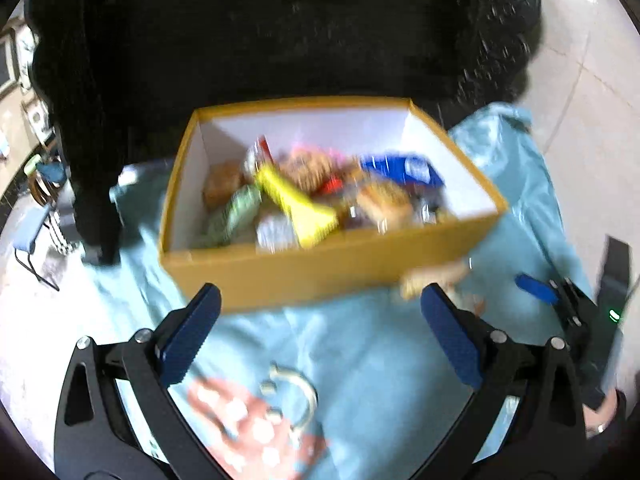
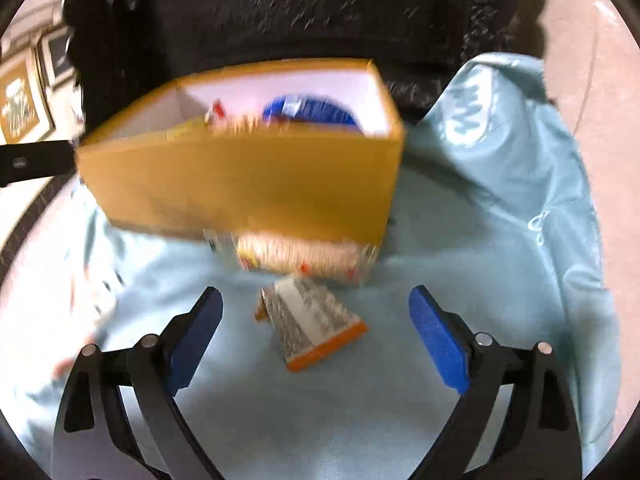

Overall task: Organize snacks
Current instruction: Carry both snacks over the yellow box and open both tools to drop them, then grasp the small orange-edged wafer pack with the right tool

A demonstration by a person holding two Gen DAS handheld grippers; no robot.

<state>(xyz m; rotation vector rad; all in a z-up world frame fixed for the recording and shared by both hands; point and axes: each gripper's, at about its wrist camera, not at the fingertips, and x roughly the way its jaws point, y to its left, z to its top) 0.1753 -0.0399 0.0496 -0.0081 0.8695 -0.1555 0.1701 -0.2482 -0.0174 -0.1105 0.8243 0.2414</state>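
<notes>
Packet (image 2: 310, 326), orange-edged, likely light and crinkly, lies on the blue cloth (image 2: 480, 240) between the wide, empty right gripper (image 2: 316, 312), box (image 2: 240, 184) at twelve o'clock; pinch its flat sides; left gripper (image 1: 320, 312) equally wide, empty.
</notes>
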